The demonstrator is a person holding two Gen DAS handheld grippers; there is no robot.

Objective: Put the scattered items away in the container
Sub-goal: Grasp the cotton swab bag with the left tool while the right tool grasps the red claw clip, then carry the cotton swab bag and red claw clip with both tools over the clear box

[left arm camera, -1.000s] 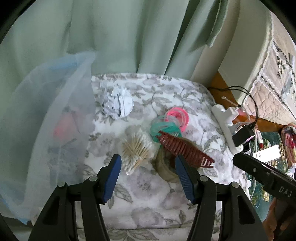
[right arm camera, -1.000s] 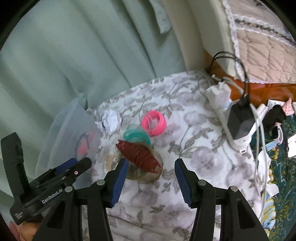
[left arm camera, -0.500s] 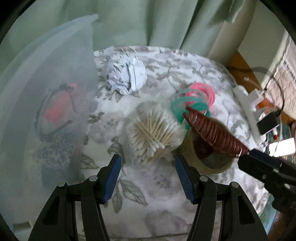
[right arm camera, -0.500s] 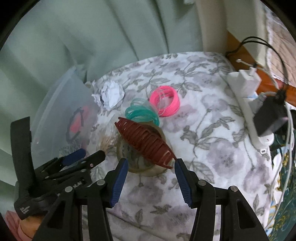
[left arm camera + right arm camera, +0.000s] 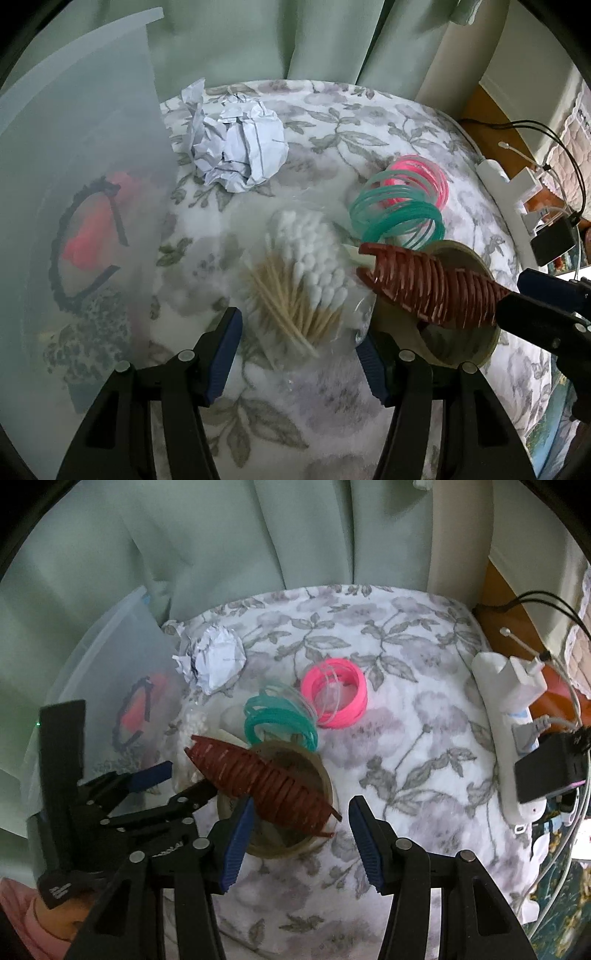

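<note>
The floral cloth (image 5: 332,122) covers the whole tabletop, and on its left side stands the translucent container (image 5: 74,155), its wall tall enough that things must be lifted over the rim. Through the wall a red shape and a dark hair band (image 5: 70,240) show, so some pieces already lie inside, while others sit out on the cloth.

Next in size is the crumpled paper (image 5: 240,147), just beside the container. Nearer lies the bag of cotton swabs (image 5: 303,273), soft and slippery, directly ahead of the left tongs (image 5: 299,354), whose jaws stand wide apart with nothing between them; they seem lined up to straddle it. The tape roll (image 5: 295,834) carries the brown hair clip (image 5: 262,782) across its top, and the right tongs (image 5: 299,838), also spread and empty, hover at the clip's near end, probably because it sits raised and easy to pinch. The teal coil (image 5: 280,720) touches the roll's far edge, with the pink coil (image 5: 336,698) beside it.
</note>
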